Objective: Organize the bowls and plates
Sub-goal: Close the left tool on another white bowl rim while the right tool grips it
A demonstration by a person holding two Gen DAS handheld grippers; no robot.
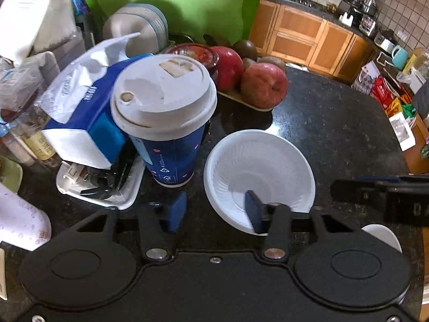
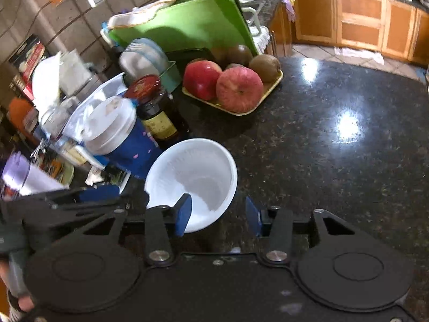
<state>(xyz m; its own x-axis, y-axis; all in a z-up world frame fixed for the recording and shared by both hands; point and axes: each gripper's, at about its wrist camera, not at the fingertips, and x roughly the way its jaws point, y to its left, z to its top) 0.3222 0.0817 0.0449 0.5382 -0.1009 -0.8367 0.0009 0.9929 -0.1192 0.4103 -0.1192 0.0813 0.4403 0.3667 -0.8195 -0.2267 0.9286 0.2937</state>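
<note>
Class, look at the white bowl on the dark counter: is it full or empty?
Empty. The white bowl sits upright, and both views show only its bare ribbed inside, down to the bottom.

A dark speckled stone counter (image 2: 335, 145) carries everything — glossy, with bright light patches on its right side. A white bowl (image 2: 193, 179) sits near the front. Just left of it stands a blue paper cup (image 1: 166, 123) with a white lid. Farther back lies a yellow tray (image 2: 236, 107) of apples and kiwis — behind it, a green cutting board (image 2: 187, 24) stands upright.
</note>
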